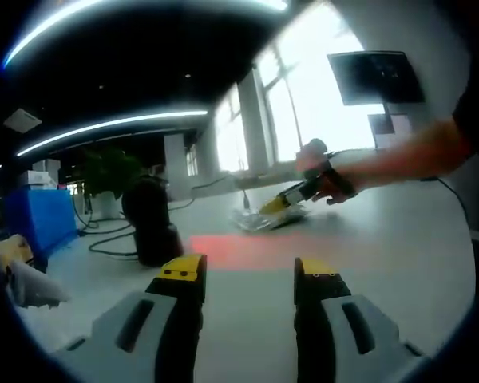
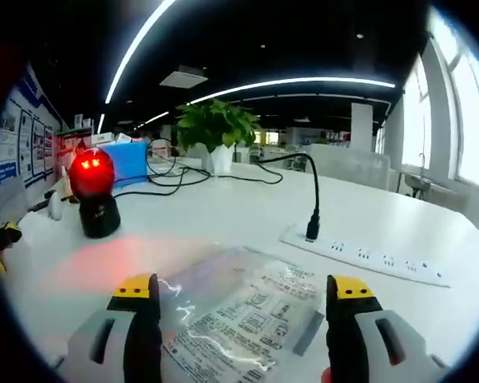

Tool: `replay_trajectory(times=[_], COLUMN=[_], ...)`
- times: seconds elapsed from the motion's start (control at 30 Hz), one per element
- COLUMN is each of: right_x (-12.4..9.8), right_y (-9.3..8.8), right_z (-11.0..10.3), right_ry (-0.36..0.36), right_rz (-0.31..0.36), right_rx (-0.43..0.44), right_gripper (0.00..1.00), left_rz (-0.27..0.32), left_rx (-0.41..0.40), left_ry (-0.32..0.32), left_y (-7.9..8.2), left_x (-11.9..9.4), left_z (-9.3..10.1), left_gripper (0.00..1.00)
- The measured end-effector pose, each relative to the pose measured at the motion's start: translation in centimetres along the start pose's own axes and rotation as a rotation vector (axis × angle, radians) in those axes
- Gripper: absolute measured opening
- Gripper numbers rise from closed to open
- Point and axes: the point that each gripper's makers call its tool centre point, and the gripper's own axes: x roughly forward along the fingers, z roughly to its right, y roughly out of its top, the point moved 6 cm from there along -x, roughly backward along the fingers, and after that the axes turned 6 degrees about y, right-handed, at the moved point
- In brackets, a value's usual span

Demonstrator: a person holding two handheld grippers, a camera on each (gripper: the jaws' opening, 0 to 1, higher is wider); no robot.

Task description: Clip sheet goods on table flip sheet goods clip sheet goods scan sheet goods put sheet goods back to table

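The left hand-held gripper (image 1: pixel 249 279) hovers over the white worktop (image 1: pixel 383 239), jaws apart and empty. Across the worktop, toward its window-side edge, the right hand-held gripper (image 1: pixel 291 195) rests at the sheet goods (image 1: pixel 263 219), gripped by a person's hand (image 1: pixel 323 171).

In the right gripper view, the right hand-held gripper (image 2: pixel 244 291) has its jaws spread wide, with the clear-bagged sheet goods (image 2: pixel 247 315) flat on the worktop (image 2: pixel 223 215) between them. A scanner (image 2: pixel 94 191) glowing red stands toward the far-left edge. A power strip (image 2: pixel 367 257) lies just beyond the sheet, with a potted plant (image 2: pixel 215 128) near the far edge.
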Motion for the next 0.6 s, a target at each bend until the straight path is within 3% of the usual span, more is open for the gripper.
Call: replay_trajectory(times=[0.23,0.6], right_x=[-4.2,-9.7], right_y=[2.1,2.5], right_z=[0.5,1.1], right_ry=[-0.004,-0.028], right_rz=[0.064,0.128], right_rx=[-0.019,-0.048], right_gripper=[0.79,0.77], left_rz=[0.007,0.035], left_rx=[-0.009,-0.074], left_ry=[0.003,-0.007], left_y=[0.2,0.5], left_x=[0.0,0.0], left_z=[0.0,-0.3], left_gripper=[0.36,0.37])
